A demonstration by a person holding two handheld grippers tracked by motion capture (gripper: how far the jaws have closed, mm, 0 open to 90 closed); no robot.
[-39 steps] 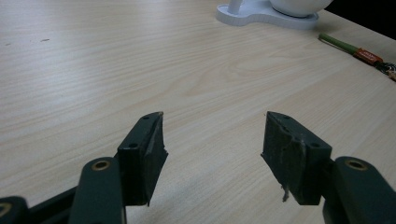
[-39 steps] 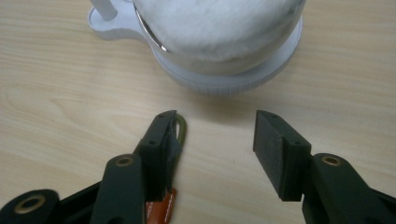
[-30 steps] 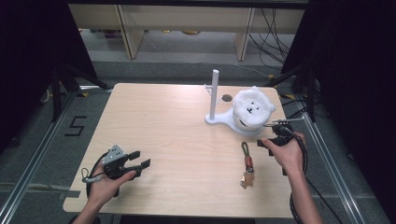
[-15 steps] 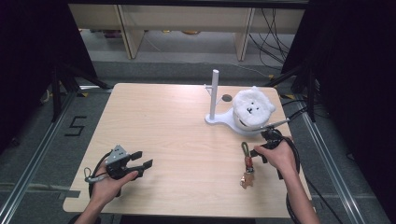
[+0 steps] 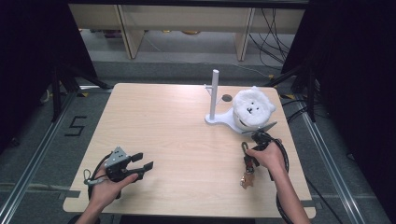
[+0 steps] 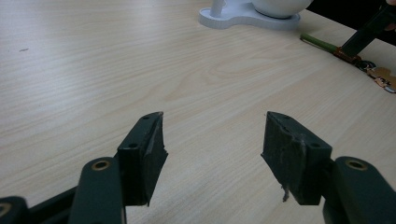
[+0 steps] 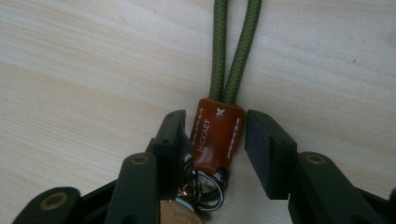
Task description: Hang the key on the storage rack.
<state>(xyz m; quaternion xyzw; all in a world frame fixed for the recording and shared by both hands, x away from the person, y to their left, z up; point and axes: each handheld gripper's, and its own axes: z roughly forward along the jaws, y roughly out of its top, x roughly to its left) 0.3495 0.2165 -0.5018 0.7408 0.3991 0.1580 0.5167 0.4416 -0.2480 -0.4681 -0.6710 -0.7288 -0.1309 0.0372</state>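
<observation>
A keychain (image 5: 247, 164) lies near the table's right edge: a green cord loop (image 7: 235, 51), a brown leather tab (image 7: 217, 135) and metal rings (image 7: 205, 184). My right gripper (image 5: 253, 153) points down at it. In the right gripper view its jaws (image 7: 215, 128) straddle the leather tab and have just been closing. The left pad is at the tab's edge and a thin gap shows at the right pad. My left gripper (image 5: 144, 161) rests low over the table's front left, jaws (image 6: 212, 135) wide open with bare wood between them.
A white stand with an upright post (image 5: 215, 93) and a flat base (image 5: 218, 120) sits at the back right, with a white plush bear head (image 5: 252, 110) on it. The base (image 6: 247, 16) and the keychain (image 6: 355, 53) appear far off in the left gripper view. Cables trail off the table's right side.
My right hand has moved left and down from beside the plush onto the keychain, and its jaws have narrowed around the leather tab. The left hand has kept still.
</observation>
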